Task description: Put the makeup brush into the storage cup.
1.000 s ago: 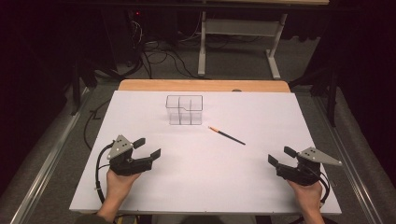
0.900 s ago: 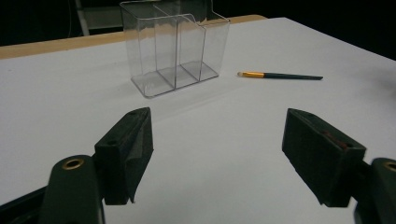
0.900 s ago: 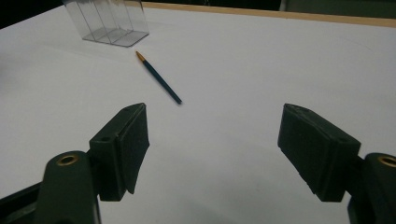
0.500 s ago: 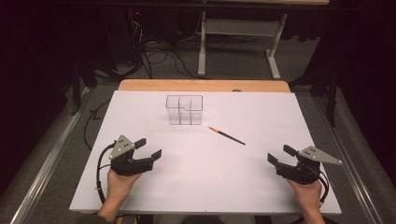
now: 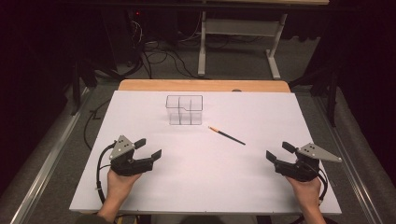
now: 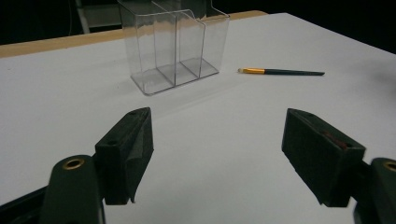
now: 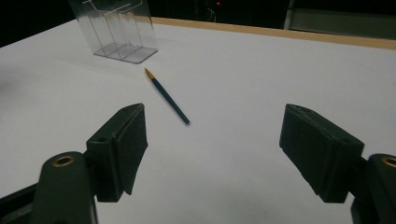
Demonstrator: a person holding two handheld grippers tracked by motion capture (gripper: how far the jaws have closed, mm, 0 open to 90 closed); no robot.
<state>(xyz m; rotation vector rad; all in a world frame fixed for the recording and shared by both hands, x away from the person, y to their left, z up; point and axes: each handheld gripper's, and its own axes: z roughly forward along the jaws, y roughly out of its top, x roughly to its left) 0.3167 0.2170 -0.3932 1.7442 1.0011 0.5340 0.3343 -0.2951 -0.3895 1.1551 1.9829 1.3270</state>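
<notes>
On the tabletop: white tabletop [image 5: 201, 186] with just two things on it, so nothing gets in the way of a grab.
Brush: thin dark brush [image 5: 227, 136] with an orange-gold band near its tip, lying flat out in the open, a bit right of the middle. Being flat, it'll probably need a pinch from above.
Holder: clear plastic organizer [image 5: 185, 110] with a few open-top compartments, standing upright toward the far side, near the brush but not touching it. My guess is the brush belongs in one of those slots.
Left gripper: left gripper [image 5: 148, 148] sits low at the near left edge, fingers [image 6: 126, 149] spread wide, holding nothing. It's aimed at the organizer, maybe to steady it.
Right gripper: right gripper [image 5: 280, 151] at the near right, fingers [image 7: 119, 147] also spread apart and empty, pointing at the brush. It's the closer one, so likely the picker.
Progress: looks like the very start, brush untouched.
</notes>
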